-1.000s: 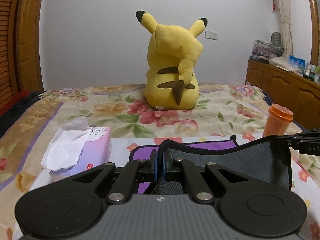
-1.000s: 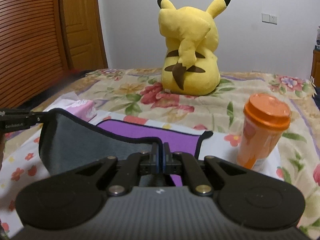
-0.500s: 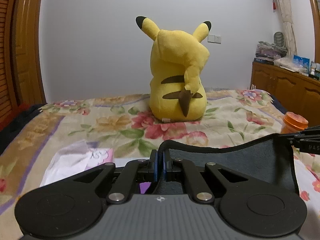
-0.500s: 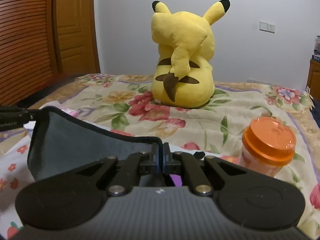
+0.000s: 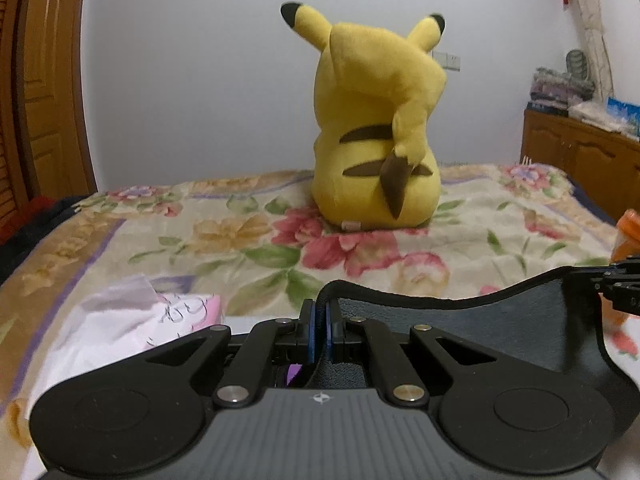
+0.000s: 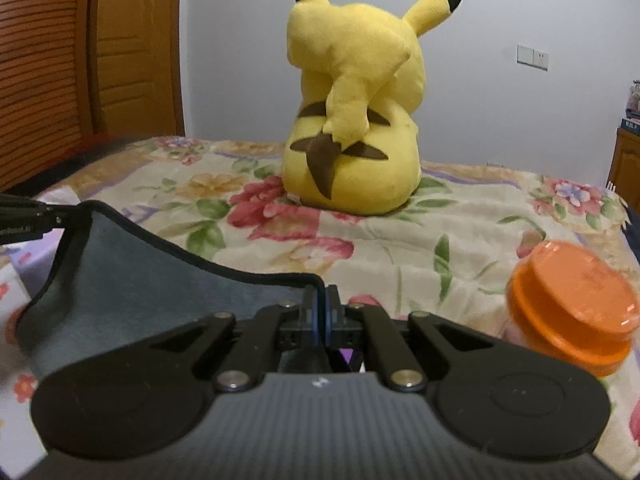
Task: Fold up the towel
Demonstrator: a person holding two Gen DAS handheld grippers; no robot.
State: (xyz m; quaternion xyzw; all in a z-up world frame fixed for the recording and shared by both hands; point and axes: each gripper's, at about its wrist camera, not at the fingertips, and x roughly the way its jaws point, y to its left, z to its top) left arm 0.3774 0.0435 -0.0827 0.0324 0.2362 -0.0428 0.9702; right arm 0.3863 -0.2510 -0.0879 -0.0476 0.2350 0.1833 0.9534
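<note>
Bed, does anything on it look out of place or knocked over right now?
Nothing looks spilled or toppled. The plush sits upright facing the wall, the orange jar stands upright, and the tissue box has a tissue sticking out. The towel hangs pinched between the left tool and right tool.

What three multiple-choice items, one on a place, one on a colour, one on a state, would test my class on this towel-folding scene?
1. The plush toy sits
A on the bed
B on the cabinet
C on the floor

2. The jar has a lid that is
A blue
B orange
C green

3. The left gripper is
A open
B off the towel
C shut on the towel

Key: A, it rests on the floral blanket; B, the lid is plainly orange; C, its jaws pinch the towel's dark hem.
</note>
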